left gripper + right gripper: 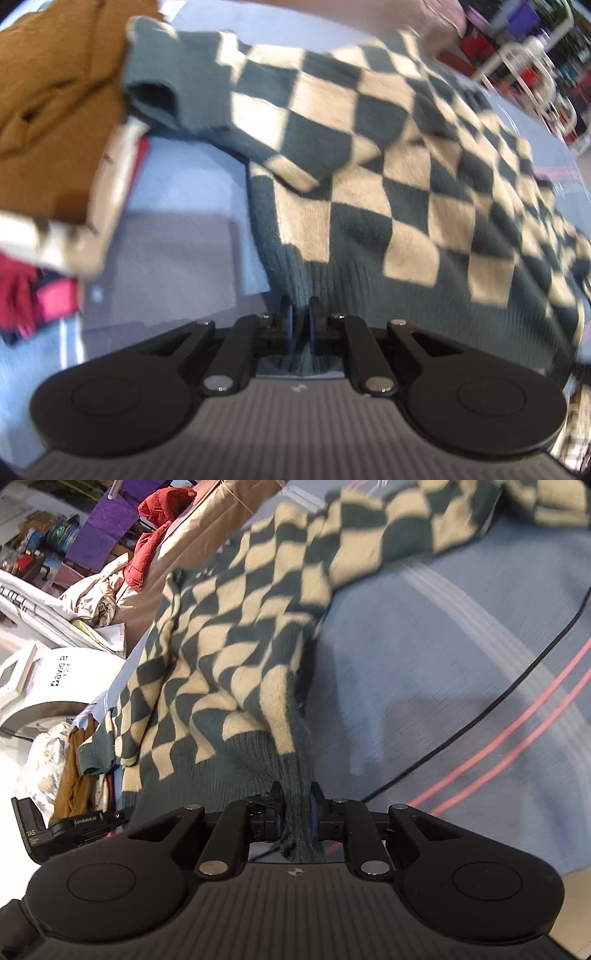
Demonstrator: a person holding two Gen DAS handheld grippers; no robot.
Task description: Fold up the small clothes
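A green and cream checkered sweater (388,177) lies spread on a blue bedsheet (177,192), one sleeve folded across its chest. My left gripper (300,321) is shut on the sweater's ribbed green hem at one bottom corner. In the right wrist view the same sweater (221,657) stretches away from the camera. My right gripper (297,805) is shut on a bunched piece of the ribbed hem, which hangs down between the jaws. The cloth near both grips is lifted and pulled taut.
A brown garment (48,85) and red clothes (18,295) are piled at the left of the bed. A black cable (480,716) crosses the striped sheet (480,635). Beyond the bed stand a white chair (59,679), a red jacket (155,528) and cluttered shelves (524,44).
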